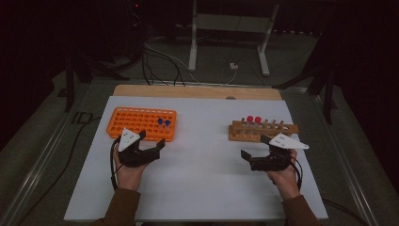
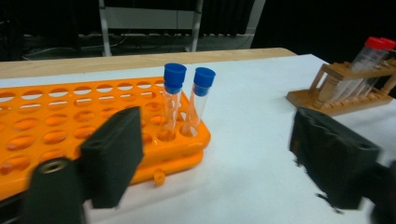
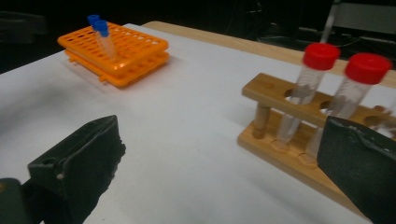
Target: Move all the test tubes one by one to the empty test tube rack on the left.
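- Orange rack [image 1: 141, 123] is my landmark: two blue-capped tubes [image 2: 184, 100] already stand upright in holes at its right end, side by side.
- Left gripper [image 1: 149, 140] sits just in front of that rack, jaws spread wide, nothing between them, so that drop-off looks finished to me.
- Well off to the rack's right, the wooden stand [image 1: 263, 131] holds two red-capped tubes [image 3: 338, 91], probably what's left to sort.
- Right gripper [image 1: 255, 151] hangs just in front of that stand, jaws apart and empty, not touching any tube yet.
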{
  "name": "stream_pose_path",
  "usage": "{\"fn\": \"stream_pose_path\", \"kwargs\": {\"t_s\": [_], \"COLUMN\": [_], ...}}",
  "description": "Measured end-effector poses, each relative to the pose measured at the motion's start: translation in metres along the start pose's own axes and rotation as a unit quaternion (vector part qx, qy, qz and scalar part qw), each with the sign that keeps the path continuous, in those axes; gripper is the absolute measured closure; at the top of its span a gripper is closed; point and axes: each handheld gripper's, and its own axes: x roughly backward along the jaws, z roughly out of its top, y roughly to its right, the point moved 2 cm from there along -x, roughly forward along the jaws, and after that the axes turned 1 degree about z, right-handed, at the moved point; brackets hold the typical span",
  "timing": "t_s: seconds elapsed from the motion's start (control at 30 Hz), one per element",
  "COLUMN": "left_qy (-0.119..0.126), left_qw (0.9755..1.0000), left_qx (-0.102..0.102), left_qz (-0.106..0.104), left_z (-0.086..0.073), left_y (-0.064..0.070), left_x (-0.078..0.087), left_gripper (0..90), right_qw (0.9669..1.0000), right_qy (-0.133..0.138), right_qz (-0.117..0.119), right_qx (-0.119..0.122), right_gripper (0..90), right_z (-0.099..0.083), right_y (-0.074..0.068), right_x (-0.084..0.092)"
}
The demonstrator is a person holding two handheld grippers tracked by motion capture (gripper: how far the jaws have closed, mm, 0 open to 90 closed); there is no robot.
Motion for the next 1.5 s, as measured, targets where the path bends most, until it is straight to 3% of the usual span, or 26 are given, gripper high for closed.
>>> {"fn": "stream_pose_path", "kwargs": {"t_s": [0.23, 0.43, 0.83, 0.97, 1.1, 1.23, 1.5], "left_qy": [0.003, 0.008, 0.003, 0.001, 0.001, 0.001, 0.0], "left_qw": [0.9999, 0.9992, 0.9991, 0.9991, 0.9991, 0.999, 0.999], "left_qx": [-0.004, -0.014, -0.013, -0.013, -0.013, -0.013, -0.014], "left_qz": [0.01, 0.036, 0.04, 0.04, 0.041, 0.043, 0.042], "left_z": [-0.002, -0.005, -0.01, -0.011, -0.011, -0.012, -0.012], "left_y": [0.0, -0.007, -0.007, -0.007, -0.007, -0.007, -0.006], "left_x": [0.014, 0.019, 0.015, 0.014, 0.014, 0.014, 0.013], "left_gripper": [1.0, 0.2, 0.2, 0.3, 0.3, 0.3, 0.3], "right_qw": [0.9997, 0.9989, 0.9921, 0.9888, 0.9882, 0.9869, 0.9847], "right_qy": [0.0, -0.001, 0.005, 0.001, -0.015, -0.03, -0.046], "right_qz": [-0.022, -0.046, -0.118, -0.137, -0.143, -0.149, -0.155], "right_qx": [0.008, -0.001, -0.042, -0.06, -0.053, -0.053, -0.065], "right_gripper": [0.3, 1.1, 7.6, 19.4, 45.1, 59.5, 68.4], "right_z": [0.01, 0.019, 0.035, 0.034, 0.028, 0.022, 0.014], "right_y": [0.01, 0.029, 0.081, 0.095, 0.103, 0.107, 0.114], "right_x": [0.005, 0.009, 0.014, 0.013, 0.007, 0.0, -0.016]}}
